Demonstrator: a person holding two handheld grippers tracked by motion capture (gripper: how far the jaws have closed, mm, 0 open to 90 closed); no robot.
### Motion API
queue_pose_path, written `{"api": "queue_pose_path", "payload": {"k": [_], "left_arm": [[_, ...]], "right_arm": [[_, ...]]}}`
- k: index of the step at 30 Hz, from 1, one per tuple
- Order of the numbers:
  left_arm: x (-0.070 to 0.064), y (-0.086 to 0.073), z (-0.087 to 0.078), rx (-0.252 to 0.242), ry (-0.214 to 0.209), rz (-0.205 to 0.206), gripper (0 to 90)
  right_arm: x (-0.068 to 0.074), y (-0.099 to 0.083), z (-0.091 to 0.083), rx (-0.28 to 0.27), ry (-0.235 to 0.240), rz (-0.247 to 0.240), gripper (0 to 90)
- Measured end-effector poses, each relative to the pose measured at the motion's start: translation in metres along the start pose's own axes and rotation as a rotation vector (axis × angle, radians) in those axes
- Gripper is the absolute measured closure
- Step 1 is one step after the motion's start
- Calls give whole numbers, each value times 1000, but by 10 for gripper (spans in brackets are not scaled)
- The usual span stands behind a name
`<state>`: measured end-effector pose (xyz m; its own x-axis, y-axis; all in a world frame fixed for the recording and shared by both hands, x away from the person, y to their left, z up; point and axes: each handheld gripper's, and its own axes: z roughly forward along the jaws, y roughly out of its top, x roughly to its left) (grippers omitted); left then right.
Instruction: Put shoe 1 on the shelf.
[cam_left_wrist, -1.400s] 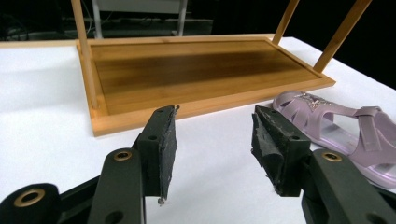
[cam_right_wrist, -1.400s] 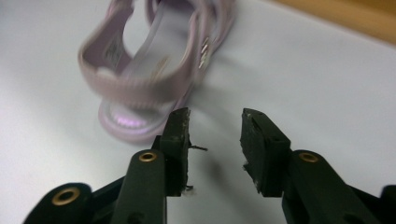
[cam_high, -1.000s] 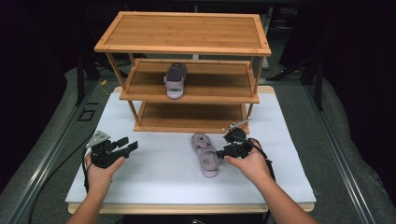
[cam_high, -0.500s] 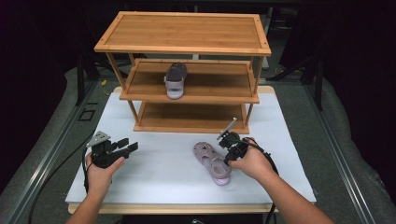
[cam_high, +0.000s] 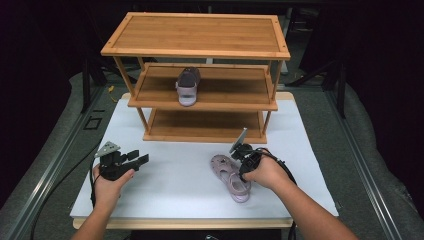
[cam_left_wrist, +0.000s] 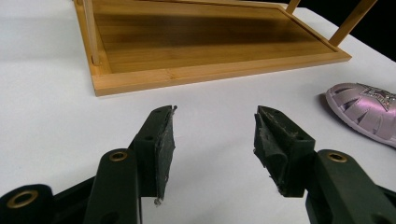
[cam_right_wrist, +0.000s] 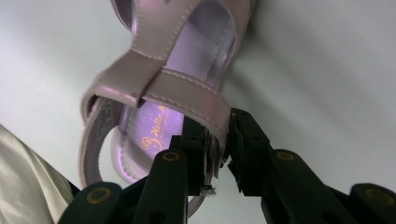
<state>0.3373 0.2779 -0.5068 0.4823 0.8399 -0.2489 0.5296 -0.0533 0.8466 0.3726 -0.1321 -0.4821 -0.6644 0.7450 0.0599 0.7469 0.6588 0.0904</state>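
Sandal (cam_right_wrist: 163, 93) side strap, seemingly pinched between jaws

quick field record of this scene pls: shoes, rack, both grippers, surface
work in hand: right gripper grips the side wall of the pink sandal by its strap
sandal position: on the white board, in front of the rack
left gripper: open, holding nothing, over the board
second sandal: on the middle shelf of the wooden rack
bottom shelf: no shoe visible
top shelf: no shoe
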Motion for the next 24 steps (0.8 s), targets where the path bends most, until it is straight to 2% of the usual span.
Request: {"api": "queue_pose_path", "payload": {"k": [6, 12, 16, 24], "left_arm": [[1, -2, 3, 16, -1, 2, 475], [2, -2, 4, 22, 0, -1, 475], [3, -3, 5, 28, 2, -4, 475], [4, -4, 6, 44, 4, -4, 475]], "right_arm": [[-1, 2, 5, 28, 24, 6, 787], [-1, 2, 4, 21, 47, 12, 813], [2, 1, 3, 16, 22, 20, 820], [3, 1, 3, 15, 21, 25, 816]]}}
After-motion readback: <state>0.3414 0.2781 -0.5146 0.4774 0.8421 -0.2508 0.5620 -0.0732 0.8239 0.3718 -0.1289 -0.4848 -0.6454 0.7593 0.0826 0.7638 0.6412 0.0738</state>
